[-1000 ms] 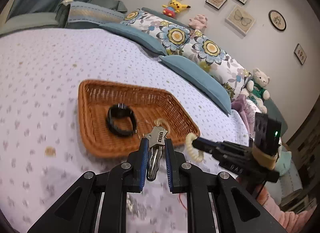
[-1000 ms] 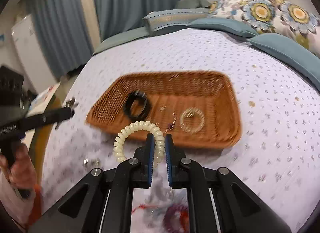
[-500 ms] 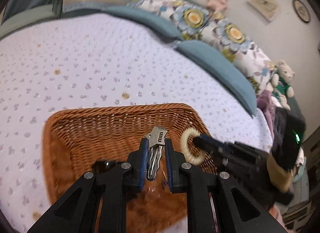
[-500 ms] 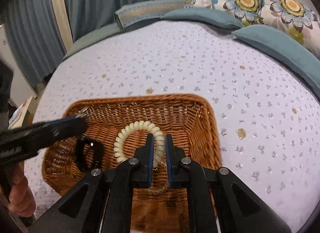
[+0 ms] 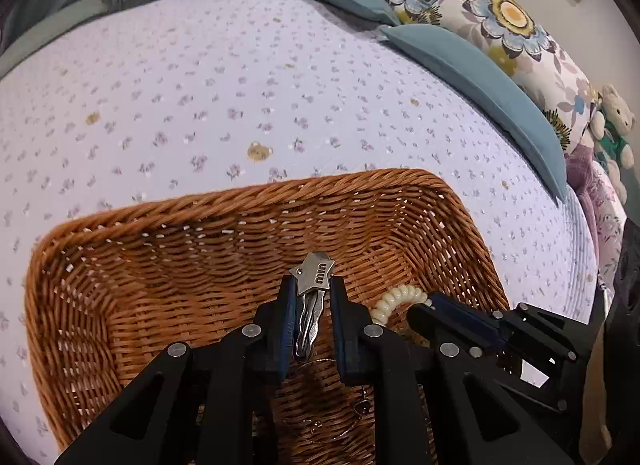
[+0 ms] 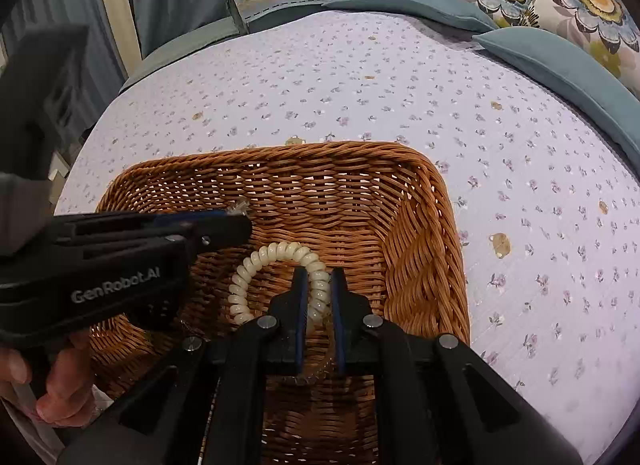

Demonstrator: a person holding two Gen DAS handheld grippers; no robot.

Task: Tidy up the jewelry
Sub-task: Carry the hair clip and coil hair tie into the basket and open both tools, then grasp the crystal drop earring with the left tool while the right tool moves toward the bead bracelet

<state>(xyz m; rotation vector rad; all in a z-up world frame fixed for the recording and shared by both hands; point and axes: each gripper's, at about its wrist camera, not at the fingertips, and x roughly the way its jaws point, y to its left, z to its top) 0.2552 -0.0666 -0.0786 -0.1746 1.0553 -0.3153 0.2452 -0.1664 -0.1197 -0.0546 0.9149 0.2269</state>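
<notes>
The left gripper [image 5: 311,301] still clamps the silver star-shaped hair clip [image 5: 313,293], and the right gripper [image 6: 319,293] still clamps the cream spiral hair tie [image 6: 276,269]. Both have moved lower since a second ago and now hang inside the brown woven wicker basket [image 5: 248,201] on the lilac flowered bed [image 5: 240,77]. Blue pillows [image 5: 472,65] lie beyond.

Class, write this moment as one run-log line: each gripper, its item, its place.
left gripper: shut on silver star clip | right gripper: shut on cream coil bracelet | both over wicker basket | nothing released
</notes>
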